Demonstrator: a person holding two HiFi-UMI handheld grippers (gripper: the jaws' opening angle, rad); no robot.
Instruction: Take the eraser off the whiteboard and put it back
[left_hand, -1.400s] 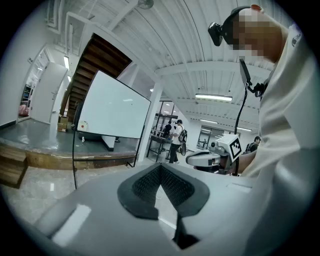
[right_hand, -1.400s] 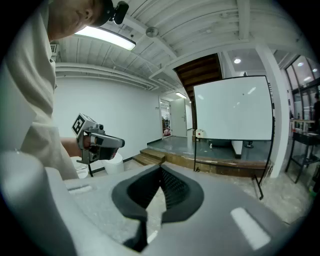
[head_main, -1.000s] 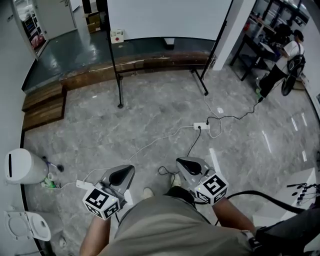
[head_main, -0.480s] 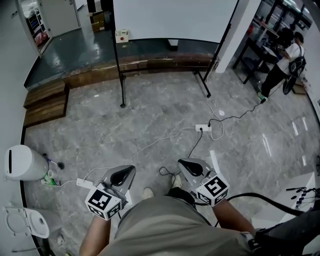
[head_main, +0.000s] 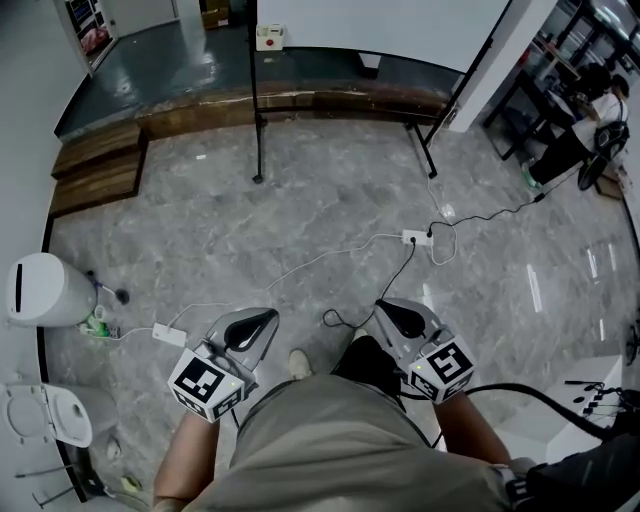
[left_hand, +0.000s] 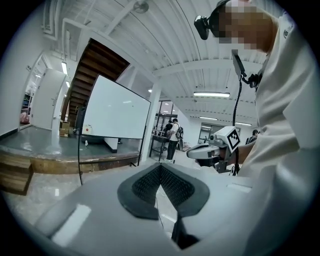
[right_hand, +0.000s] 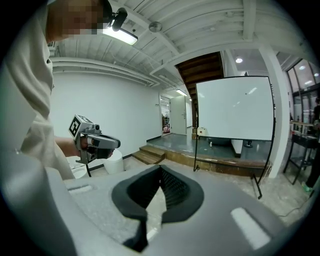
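While far from the whiteboard (head_main: 380, 20), left tool (head_main: 266, 320), right tool (head_main: 387, 307) closed.

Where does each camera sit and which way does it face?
Head view: on the person's head, looking down at the floor; shows shirt, forearms, left hand-held gripper and right hand-held gripper.
Left gripper view: on the left hand-held gripper, looking along its closed jaws toward the whiteboard; shirt at right.
Right gripper view: on the right one, facing that whiteboard; shirt at left.
Shared: both gripper views show the whiteboard and each other.
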